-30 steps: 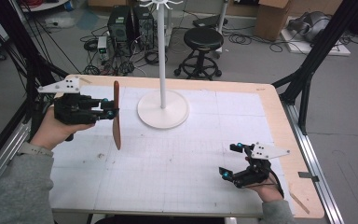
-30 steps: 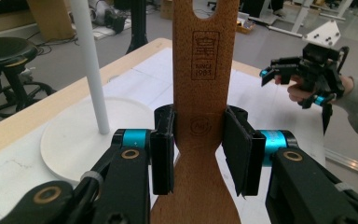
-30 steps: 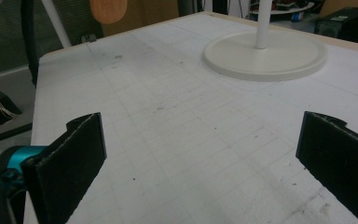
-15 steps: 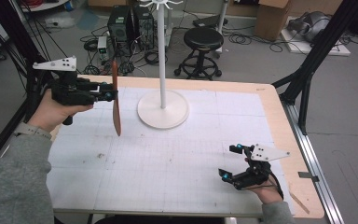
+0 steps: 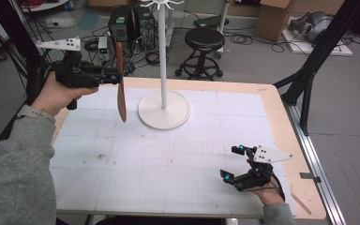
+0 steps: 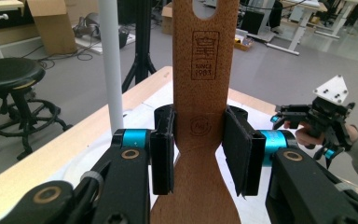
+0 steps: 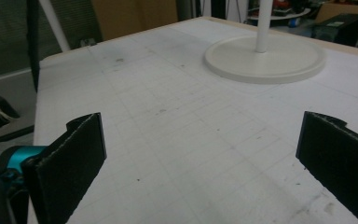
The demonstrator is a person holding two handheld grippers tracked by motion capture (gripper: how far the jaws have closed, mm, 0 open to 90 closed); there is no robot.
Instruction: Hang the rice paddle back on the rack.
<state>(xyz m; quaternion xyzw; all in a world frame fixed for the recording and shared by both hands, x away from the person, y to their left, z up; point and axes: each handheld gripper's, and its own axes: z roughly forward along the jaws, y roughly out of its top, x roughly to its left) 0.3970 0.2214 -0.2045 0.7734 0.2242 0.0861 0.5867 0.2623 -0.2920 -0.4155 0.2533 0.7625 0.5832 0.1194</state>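
Two tongs: left tongs (image 5: 115,75), clamped on wooden spatula (image 5: 121,89), have risen; right tongs (image 5: 232,164) stay apart.

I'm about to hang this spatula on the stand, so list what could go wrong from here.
1. The left gripper pinches the wooden spatula only at its narrow neck; the long blade hanging below could swing or twist in the grip.
2. The hanging hole sits at the very top, and the white stand has a slim pole: a bump might tip it.
3. The right gripper rests open, far away, too distant to steady the stand.

Wooden spatula (image 5: 121,89) left of stand (image 5: 163,108), above table (image 5: 168,159)
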